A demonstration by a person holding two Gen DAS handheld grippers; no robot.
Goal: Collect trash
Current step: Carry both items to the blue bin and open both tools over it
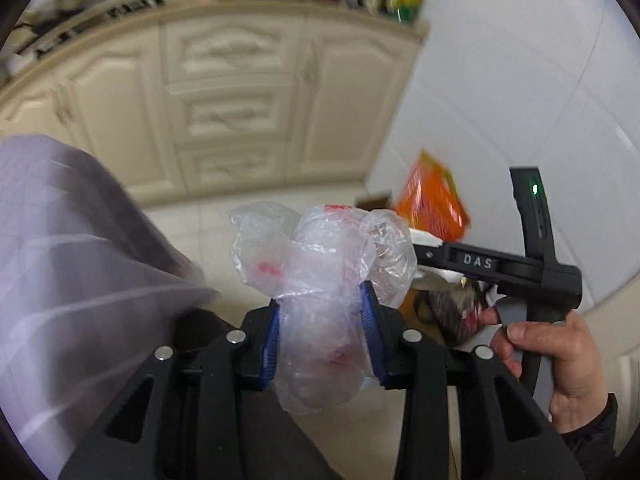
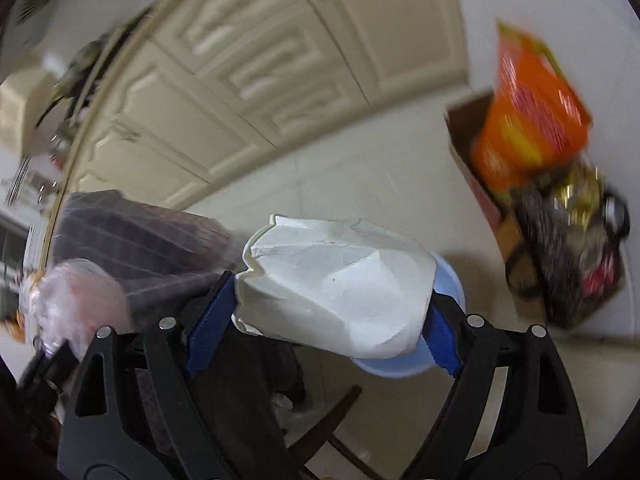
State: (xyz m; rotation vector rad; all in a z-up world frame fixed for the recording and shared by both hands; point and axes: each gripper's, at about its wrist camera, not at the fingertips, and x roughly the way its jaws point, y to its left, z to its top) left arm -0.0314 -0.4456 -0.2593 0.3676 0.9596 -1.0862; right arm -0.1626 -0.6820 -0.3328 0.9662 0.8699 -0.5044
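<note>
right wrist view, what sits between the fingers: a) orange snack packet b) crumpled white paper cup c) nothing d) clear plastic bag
b: the right gripper is clamped on a crumpled white paper cup between its blue fingers; the clear plastic bag is in the left gripper, and the orange packet sits in the cardboard box by the wall.

Left gripper [image 1: 325, 332] and right gripper [image 2: 320, 320], jaws clamped, both angled downward.

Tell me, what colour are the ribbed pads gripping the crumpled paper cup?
Blue pads on the white crumpled paper cup; clearest in the right wrist view.
</note>
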